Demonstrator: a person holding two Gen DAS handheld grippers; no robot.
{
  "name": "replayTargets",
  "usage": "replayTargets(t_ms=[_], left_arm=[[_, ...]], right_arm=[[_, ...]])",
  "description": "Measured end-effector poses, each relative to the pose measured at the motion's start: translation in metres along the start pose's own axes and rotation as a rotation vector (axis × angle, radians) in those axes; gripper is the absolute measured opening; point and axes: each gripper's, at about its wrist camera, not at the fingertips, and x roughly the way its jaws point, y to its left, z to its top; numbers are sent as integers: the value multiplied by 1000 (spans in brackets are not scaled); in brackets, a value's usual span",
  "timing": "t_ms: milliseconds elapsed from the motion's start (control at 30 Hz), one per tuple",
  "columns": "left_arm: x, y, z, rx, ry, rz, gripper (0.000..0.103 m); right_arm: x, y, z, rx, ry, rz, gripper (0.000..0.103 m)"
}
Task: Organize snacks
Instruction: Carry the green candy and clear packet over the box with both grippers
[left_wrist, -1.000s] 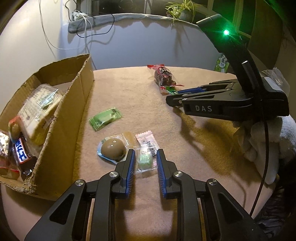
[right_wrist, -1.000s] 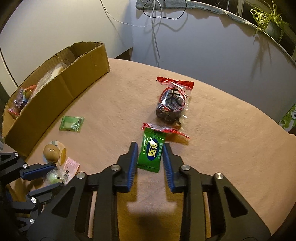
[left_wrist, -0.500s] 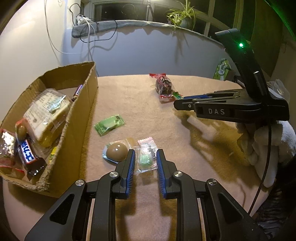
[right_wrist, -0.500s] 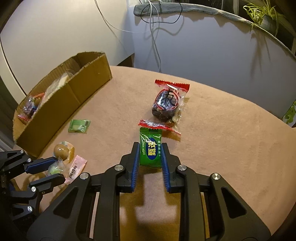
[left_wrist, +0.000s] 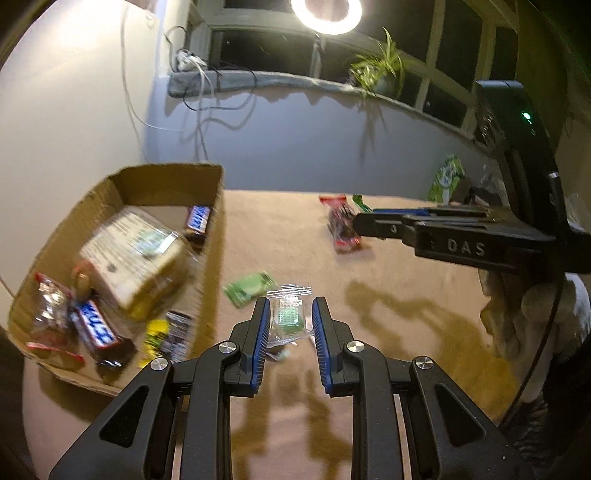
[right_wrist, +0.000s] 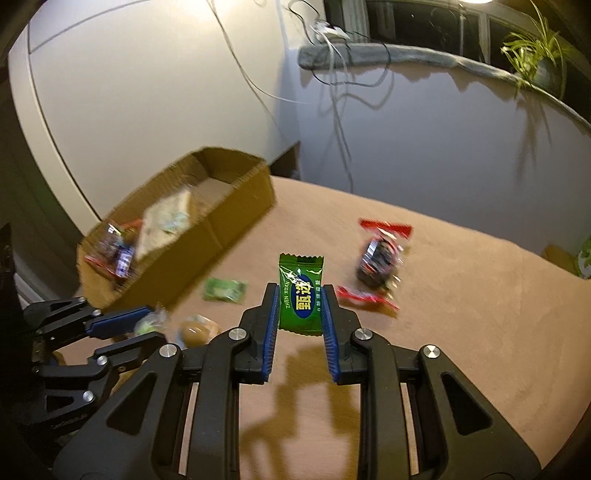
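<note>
Snacks: the left gripper (left_wrist: 288, 321) clamps a clear green candy packet (left_wrist: 289, 314); the right gripper (right_wrist: 300, 308) clamps a green sachet (right_wrist: 301, 293), cardboard box (right_wrist: 236, 218) at ten o'clock.

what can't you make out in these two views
- Box contents: motion-blurred in both views, labels mostly unreadable.
- Brown egg snack: hidden behind the left gripper in its own view.
- Dark red-ended packet: partly covered by the right gripper, left view.

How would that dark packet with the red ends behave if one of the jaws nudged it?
The red-ended packet would probably slide rather than roll, since it lies flat on the cloth-covered table. Its crinkly clear wrapper looks floppy, so the ends would likely buckle first. The lumpy dark contents may shift inside.
</note>
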Motion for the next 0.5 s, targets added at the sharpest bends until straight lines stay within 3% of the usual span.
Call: replayTargets(t_ms=[500], left_arm=[[-22, 65, 35, -130, -106, 101, 22]], right_arm=[[23, 56, 48, -74, -30, 78, 23]])
